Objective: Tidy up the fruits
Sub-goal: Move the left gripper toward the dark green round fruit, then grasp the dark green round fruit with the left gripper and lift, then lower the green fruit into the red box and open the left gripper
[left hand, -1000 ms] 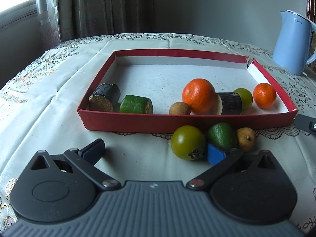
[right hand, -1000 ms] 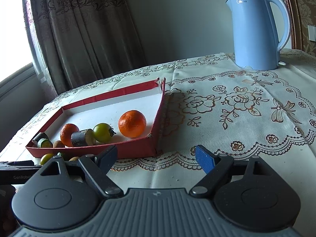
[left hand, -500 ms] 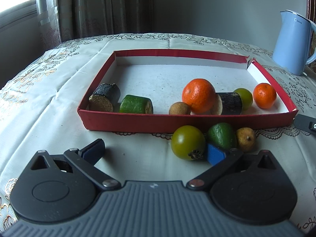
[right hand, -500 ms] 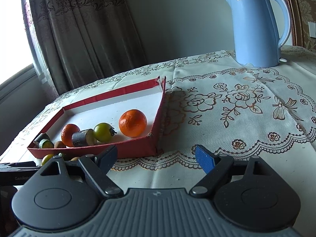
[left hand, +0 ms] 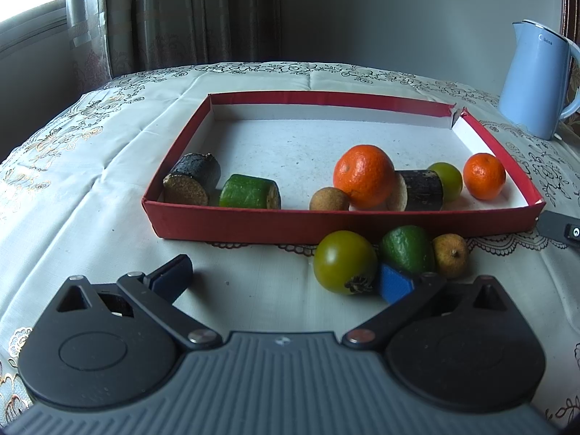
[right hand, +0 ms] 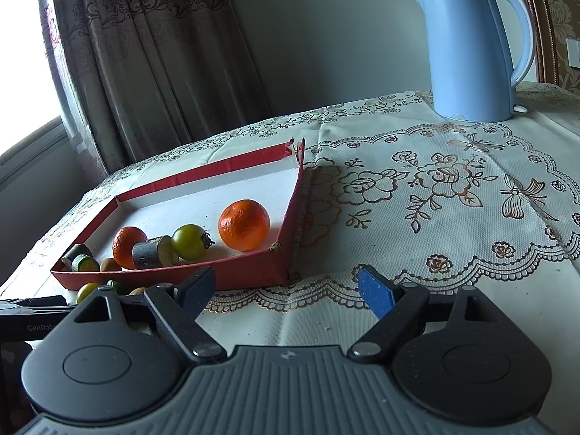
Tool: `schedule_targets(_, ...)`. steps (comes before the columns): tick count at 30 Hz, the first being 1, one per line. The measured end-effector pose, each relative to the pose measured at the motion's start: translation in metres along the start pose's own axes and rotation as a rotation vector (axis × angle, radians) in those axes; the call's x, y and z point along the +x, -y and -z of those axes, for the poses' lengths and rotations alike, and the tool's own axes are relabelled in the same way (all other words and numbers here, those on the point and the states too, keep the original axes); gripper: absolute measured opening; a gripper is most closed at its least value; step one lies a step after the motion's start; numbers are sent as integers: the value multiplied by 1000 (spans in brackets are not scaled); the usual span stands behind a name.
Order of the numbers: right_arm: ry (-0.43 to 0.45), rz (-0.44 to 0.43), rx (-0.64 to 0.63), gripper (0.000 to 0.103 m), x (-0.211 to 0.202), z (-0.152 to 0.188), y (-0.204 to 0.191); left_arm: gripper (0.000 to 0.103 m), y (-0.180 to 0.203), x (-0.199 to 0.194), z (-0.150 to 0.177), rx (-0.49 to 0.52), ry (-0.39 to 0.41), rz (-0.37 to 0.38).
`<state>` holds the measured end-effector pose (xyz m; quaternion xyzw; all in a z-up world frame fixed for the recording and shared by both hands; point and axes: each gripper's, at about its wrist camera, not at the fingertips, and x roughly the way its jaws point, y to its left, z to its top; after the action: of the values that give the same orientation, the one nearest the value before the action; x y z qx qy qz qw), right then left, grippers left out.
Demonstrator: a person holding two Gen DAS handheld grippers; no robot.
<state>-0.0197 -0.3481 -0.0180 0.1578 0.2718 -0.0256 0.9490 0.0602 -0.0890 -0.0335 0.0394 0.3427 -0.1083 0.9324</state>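
A red tray [left hand: 253, 223] with a white floor holds two oranges [left hand: 364, 175], a lime [left hand: 447, 179], a brown fruit [left hand: 330, 199], a green piece [left hand: 250, 193] and two dark cylinders [left hand: 192, 185]. On the cloth in front of it lie a green tomato [left hand: 344, 261], an avocado [left hand: 407, 248] and a small brown fruit [left hand: 449, 255]. My left gripper [left hand: 282, 279] is open and empty, its right pad just beside the tomato and avocado. My right gripper [right hand: 286, 288] is open over bare cloth, right of the tray's corner [right hand: 286, 264].
A blue kettle [right hand: 471, 47] stands at the back right of the table. Curtains and a window lie behind the table on the left. The embroidered tablecloth [right hand: 435, 188] covers the whole top. The left gripper's body [right hand: 32, 311] shows at the right wrist view's left edge.
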Motion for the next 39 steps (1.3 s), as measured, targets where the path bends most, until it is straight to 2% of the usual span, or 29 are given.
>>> schedule_targets(4, -3, -2, -1, 86, 0, 0, 0, 103, 0, -1, 0, -1, 3, 3)
schedule_targets(7, -7, -6, 2, 86, 0, 0, 0, 95, 2, -4, 2, 14, 27, 11)
schedule_targets(10, -10, -8, 4, 86, 1, 0, 1, 83, 6, -9, 5, 46, 54, 24)
schedule_targets(12, -11, -8, 4, 86, 1, 0, 1, 69, 8, -10, 6, 62, 66, 54)
schedule_targets(13, -11, -8, 5, 86, 1, 0, 1, 66, 9, -10, 7, 67, 71, 59)
schedule_targets(16, -11, -8, 9, 86, 1, 0, 2, 49, 12, -12, 8, 84, 85, 83)
schedule_targets(17, -11, -8, 12, 86, 1, 0, 2, 39, 13, -13, 9, 89, 89, 89)
schedule_targets(20, -14, -10, 23, 86, 1, 0, 4, 32, 14, -14, 10, 91, 93, 97)
schedule_targets(25, -16, -11, 31, 86, 1, -1, 5, 31, 12, -18, 12, 81, 107, 70)
schedule_targets(29, -16, -11, 31, 86, 1, -1, 5, 31, 8, -31, 6, 70, 131, 81)
schedule_targets(35, -18, -12, 31, 86, 1, -1, 5, 31, 6, -37, -37, 62, 203, 74)
schedule_targets(39, -21, -15, 44, 86, 1, -1, 7, 31, -1, -10, -63, 30, 164, 58)
